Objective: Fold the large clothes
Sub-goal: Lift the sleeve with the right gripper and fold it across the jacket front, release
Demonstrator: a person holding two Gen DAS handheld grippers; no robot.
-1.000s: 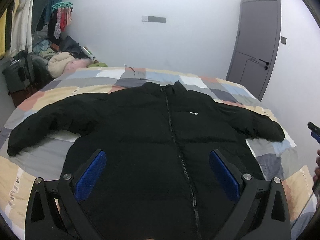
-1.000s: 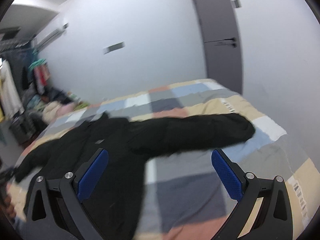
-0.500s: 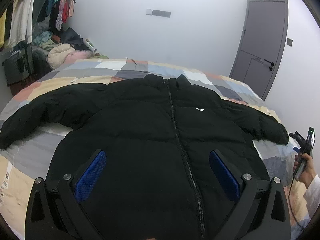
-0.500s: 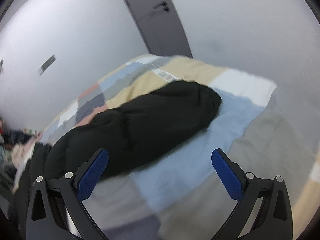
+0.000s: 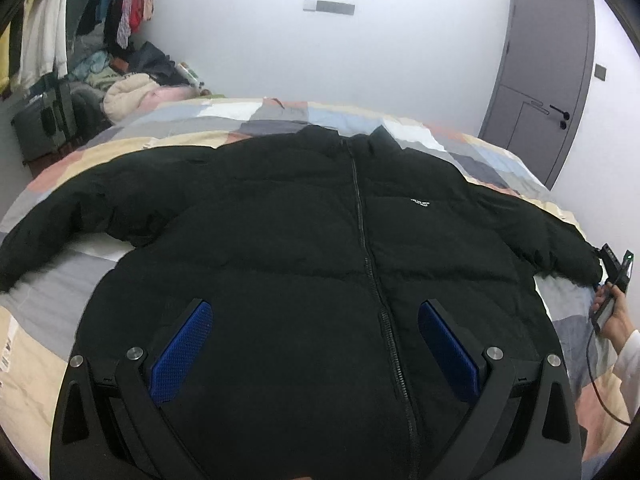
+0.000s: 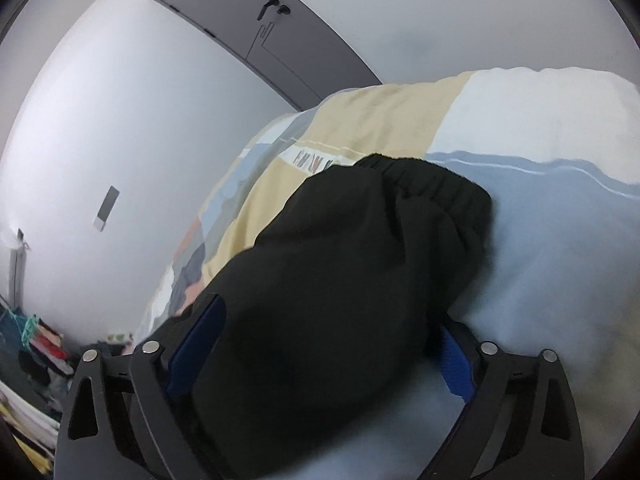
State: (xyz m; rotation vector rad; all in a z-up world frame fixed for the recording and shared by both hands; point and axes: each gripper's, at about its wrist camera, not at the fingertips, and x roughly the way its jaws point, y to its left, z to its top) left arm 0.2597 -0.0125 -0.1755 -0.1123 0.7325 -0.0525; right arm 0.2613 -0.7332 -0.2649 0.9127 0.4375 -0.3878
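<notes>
A black puffer jacket [image 5: 304, 248] lies zipped and face up on the patchwork bed [image 5: 248, 114], both sleeves spread out. My left gripper [image 5: 312, 344] is open and empty, hovering over the jacket's lower front. My right gripper [image 6: 320, 344] is open, its jaws on either side of the jacket's right sleeve [image 6: 352, 264] near the elastic cuff [image 6: 432, 184]. In the left wrist view the right gripper [image 5: 612, 272] shows at that sleeve's end, held by a hand.
A grey door [image 5: 548, 80] stands at the back right. Hanging clothes [image 5: 128, 12], a pile of laundry [image 5: 132, 92] and a dark suitcase [image 5: 44, 124] fill the back left corner. White walls surround the bed.
My right gripper has moved in close over the right sleeve's end, so the sleeve now lies between its jaws. My left gripper has edged forward over the jacket front.
</notes>
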